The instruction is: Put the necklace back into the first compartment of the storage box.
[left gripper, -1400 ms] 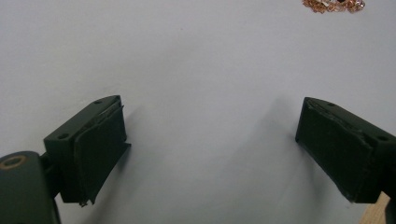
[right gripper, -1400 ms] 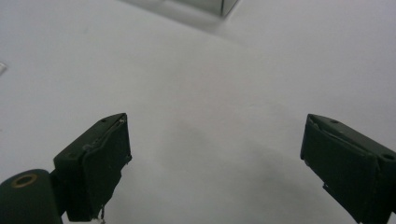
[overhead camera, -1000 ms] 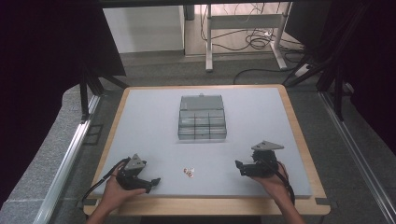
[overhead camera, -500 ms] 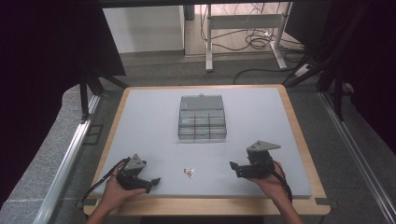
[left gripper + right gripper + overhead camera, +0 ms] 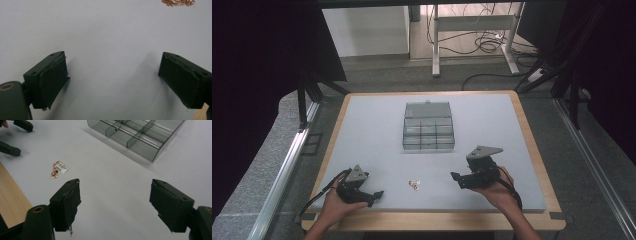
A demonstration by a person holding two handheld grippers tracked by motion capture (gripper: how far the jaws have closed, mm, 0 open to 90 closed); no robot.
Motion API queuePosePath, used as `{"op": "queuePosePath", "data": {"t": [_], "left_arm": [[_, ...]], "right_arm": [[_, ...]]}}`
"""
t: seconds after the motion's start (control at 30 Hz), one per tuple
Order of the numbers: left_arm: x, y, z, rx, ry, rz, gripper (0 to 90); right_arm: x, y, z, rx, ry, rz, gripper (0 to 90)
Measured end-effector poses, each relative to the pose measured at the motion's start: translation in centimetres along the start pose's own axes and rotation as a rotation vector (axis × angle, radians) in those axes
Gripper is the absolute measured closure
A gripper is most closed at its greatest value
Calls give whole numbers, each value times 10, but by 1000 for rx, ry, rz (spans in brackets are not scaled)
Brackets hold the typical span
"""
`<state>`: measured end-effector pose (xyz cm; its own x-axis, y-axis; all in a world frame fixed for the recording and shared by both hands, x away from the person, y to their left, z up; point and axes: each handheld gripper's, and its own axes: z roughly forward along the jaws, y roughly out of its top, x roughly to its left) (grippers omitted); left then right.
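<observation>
While the trinket (image 5: 414,184) is lying untouched on the table (image 5: 377,130) before the box (image 5: 428,133), nothing is being gripped: left gripper (image 5: 371,194) open beside it, right gripper (image 5: 458,180) narrowing, empty.

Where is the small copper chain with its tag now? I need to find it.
In the high view, the chain lies on the table's near edge, between the left gripper and right gripper.

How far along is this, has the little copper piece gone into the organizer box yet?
Nothing is done yet: the copper piece lies on the mat, short of the organizer box. The right tool, its jaws just narrowing on nothing, faces it; the left tool rests open. Picking and placing remain.
</observation>
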<state>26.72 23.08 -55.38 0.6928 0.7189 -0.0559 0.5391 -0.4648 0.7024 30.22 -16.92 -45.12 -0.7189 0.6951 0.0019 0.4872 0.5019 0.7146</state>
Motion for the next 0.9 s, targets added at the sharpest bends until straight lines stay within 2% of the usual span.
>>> {"op": "queuePosePath", "data": {"t": [0.23, 0.43, 0.7, 0.9], "left_arm": [[-1, 0, 0, -1, 6, -3, 85], [-1, 0, 0, -2, 6, -6, 84], [0, 0, 0, 0, 5, -1, 84], [0, 0, 0, -1, 5, -1, 84]], "right_arm": [[17, 20, 5, 50, 40, -79, 294], [29, 31, 14, 83, 70, -122, 307], [42, 39, 35, 124, 104, -160, 345], [60, 41, 52, 173, 139, -211, 395]]}}
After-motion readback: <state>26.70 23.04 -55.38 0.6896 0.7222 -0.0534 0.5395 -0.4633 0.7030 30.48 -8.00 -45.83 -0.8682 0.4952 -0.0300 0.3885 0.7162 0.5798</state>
